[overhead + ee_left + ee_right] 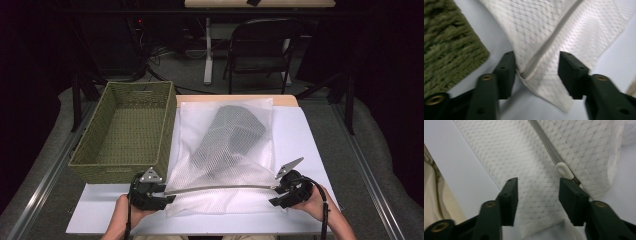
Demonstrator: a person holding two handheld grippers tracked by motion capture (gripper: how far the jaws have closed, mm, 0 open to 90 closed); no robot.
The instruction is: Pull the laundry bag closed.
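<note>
With both sets of jaws spread and pinching nothing, my left gripper (161,196) and right gripper (278,196) sit at the ends of the zipper (220,188) on the mesh bag (225,150), which lies along the tabletop's near edge beside the basket (127,130). If I lift now, loose mesh may snag a jaw and drag the bag, garment (227,137) included, toward me.
</note>
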